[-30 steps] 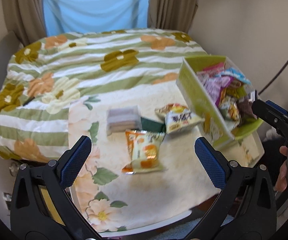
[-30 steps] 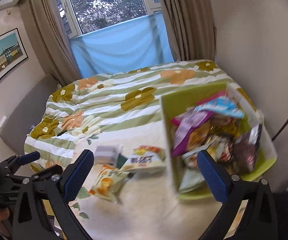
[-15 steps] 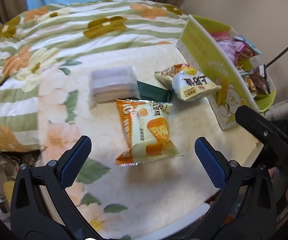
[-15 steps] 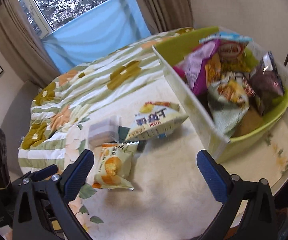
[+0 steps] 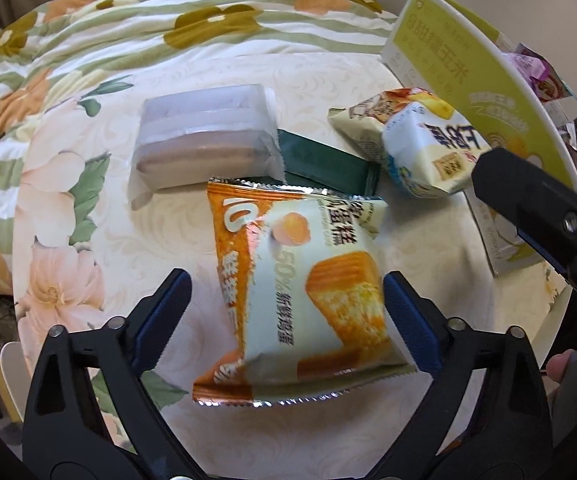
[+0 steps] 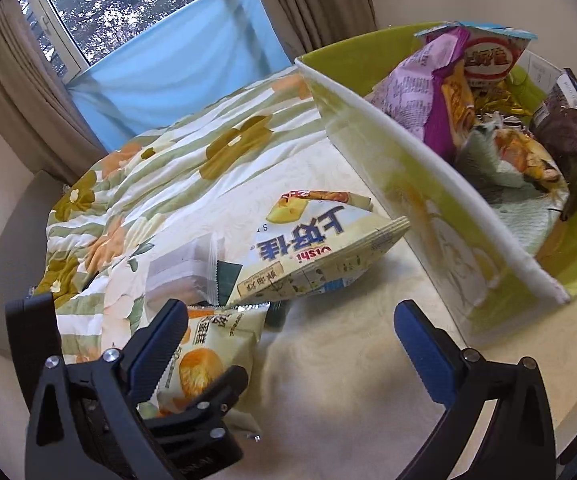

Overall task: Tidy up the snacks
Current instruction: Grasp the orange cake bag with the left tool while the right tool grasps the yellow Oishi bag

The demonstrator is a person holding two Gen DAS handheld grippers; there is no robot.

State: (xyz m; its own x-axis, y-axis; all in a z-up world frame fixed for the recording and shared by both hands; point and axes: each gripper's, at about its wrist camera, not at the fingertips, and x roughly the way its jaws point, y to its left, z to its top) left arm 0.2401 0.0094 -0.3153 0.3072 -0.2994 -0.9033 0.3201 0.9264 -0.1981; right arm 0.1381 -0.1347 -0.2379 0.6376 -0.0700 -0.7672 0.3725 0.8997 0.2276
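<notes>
An orange and white cake packet (image 5: 300, 292) lies on the round table, and it also shows in the right wrist view (image 6: 204, 364). My left gripper (image 5: 288, 320) is open, its fingers on either side of the packet. A cream Oishi snack bag (image 5: 424, 144) lies beside the green and white snack box (image 5: 468, 72); the bag (image 6: 308, 252) and the box (image 6: 428, 200) show in the right wrist view. My right gripper (image 6: 288, 344) is open and empty, low over the table in front of the bag.
A clear-wrapped stack of pale wafers (image 5: 204, 140) and a dark green packet (image 5: 324, 164) lie behind the cake packet. The box holds several snack bags (image 6: 488, 120). A floral quilt (image 5: 128, 40) covers the bed beyond the table. The table edge (image 5: 548, 344) is at right.
Both grippers have moved down and closer to the table. The left gripper now straddles the cake packet. The right gripper has come nearer to the Oishi bag and the box.
</notes>
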